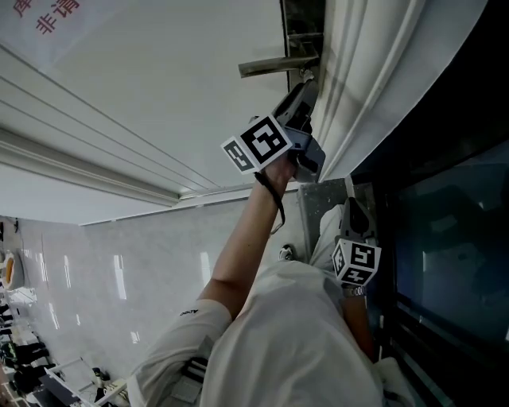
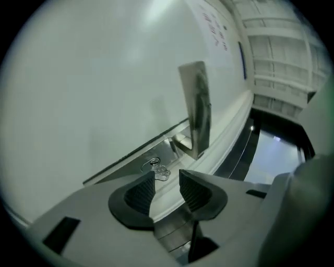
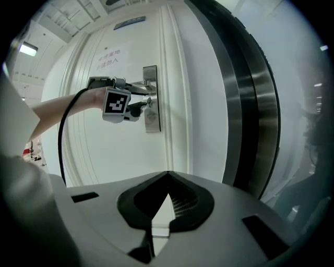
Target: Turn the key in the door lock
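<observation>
Left gripper view shows the left gripper (image 2: pixel 167 180) with jaws apart and nothing between them. The key (image 2: pixel 161 171) sits in the door lock (image 2: pixel 148 165) just beyond its tips (near the handle (image 2: pixel 195 109)). The right gripper's (image 3: pixel 167 177) jaws meet, empty.

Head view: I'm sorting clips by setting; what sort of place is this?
Probably an indoor hallway in an office-like building: a white door with a lever handle, a printed notice on it, and a ceiling light.

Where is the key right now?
In the left gripper view, the key sits at the lock plate, near the frame's centre, just past the left gripper's open jaws and below the handle.
</observation>
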A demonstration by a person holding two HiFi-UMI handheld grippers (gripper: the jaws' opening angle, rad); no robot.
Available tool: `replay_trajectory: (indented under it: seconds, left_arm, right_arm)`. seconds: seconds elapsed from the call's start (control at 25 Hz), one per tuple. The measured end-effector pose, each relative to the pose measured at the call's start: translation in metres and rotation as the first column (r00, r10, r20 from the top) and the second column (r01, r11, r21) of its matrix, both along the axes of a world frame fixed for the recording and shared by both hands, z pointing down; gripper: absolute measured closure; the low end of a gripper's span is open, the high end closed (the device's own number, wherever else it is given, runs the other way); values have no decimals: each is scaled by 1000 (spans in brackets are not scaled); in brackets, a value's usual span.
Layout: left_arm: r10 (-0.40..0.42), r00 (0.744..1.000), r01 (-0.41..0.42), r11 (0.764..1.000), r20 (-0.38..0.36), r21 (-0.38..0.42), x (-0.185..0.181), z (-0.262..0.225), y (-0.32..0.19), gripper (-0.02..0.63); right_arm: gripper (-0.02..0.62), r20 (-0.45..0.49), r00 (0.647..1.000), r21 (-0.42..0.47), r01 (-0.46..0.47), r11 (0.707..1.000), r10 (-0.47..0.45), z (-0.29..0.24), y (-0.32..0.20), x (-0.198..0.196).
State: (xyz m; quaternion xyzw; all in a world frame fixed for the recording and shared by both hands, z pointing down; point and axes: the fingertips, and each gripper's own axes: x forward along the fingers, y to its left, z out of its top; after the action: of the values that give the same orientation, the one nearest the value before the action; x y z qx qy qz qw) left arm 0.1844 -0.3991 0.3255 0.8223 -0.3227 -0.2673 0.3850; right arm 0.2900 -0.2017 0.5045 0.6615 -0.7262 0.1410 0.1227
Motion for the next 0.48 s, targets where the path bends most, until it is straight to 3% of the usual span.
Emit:
replay_trajectory:
  seconds: [0.08, 0.2, 0.4, 0.48]
  left_arm:
    - [32, 991, -41, 997, -131, -61, -1, 3, -3, 477]
    - [67, 962, -101, 988, -265, -116, 0, 9, -8, 477]
    - [120, 893, -193, 973, -434, -127, 7, 7, -14, 477]
    - [126, 881, -202, 972, -455, -121, 9, 6, -17, 477]
  right_arm:
    - [603, -3, 1000, -3, 2, 1000, -2, 1, -5, 0]
    - [603, -10, 1000, -9, 7, 1000, -7, 1, -12, -3]
    - [603, -18, 1000, -22, 14, 1000, -15, 3, -25, -5]
    - [603, -19, 1000, -29, 16, 999, -16, 5, -29, -6]
